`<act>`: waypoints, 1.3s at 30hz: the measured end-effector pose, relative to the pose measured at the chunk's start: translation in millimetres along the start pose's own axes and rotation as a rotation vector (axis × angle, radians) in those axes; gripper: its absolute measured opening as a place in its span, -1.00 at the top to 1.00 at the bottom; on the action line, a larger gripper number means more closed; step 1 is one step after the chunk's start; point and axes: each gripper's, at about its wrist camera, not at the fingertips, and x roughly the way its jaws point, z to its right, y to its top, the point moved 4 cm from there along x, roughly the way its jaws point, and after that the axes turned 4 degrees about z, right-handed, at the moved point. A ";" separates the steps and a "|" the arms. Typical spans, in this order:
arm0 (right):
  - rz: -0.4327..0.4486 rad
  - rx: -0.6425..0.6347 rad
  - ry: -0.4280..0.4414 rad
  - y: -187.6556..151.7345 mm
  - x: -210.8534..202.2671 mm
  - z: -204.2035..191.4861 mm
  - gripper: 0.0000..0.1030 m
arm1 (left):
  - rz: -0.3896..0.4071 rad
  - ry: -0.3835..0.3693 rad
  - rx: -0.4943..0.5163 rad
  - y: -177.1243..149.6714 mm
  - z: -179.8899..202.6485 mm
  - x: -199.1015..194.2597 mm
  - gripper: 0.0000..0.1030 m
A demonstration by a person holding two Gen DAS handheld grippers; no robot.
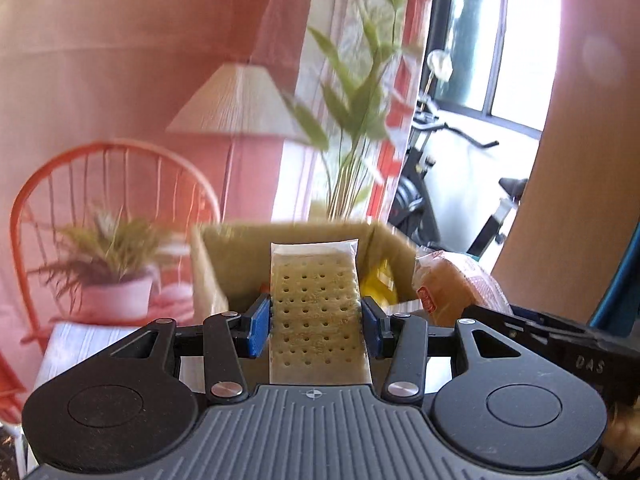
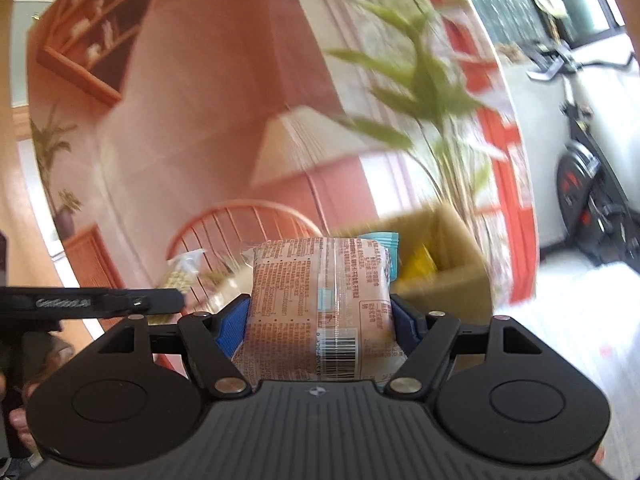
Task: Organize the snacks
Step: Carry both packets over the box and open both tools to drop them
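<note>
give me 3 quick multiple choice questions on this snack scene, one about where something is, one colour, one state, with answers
1. Where is the cardboard box relative to the cracker pack in the left wrist view?
A. behind it
B. under the lamp
C. on the chair

2. What colour are the pads on the left gripper?
A. red
B. blue
C. white

3. What is the right gripper doing?
A. open, holding nothing
B. shut on a yellow packet
C. shut on the printed bread pack

Answers:
1. A, the box's open top rises just past the pack's far end.
2. B, both pads at the pack's sides are blue.
3. C, the jaws press both sides of the barcoded wrapper.
</note>
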 end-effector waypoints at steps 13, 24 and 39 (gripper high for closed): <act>-0.170 -0.118 -0.106 50.6 143.0 19.7 -0.43 | -0.113 0.152 0.071 49.1 -17.4 128.3 0.04; -0.273 -0.168 -0.163 29.0 199.8 40.1 -0.46 | -0.202 0.163 0.063 36.6 -39.0 171.9 -0.14; -0.166 -0.161 -0.088 32.6 132.1 20.5 -0.54 | -0.123 0.085 0.093 30.4 -24.2 114.0 -0.25</act>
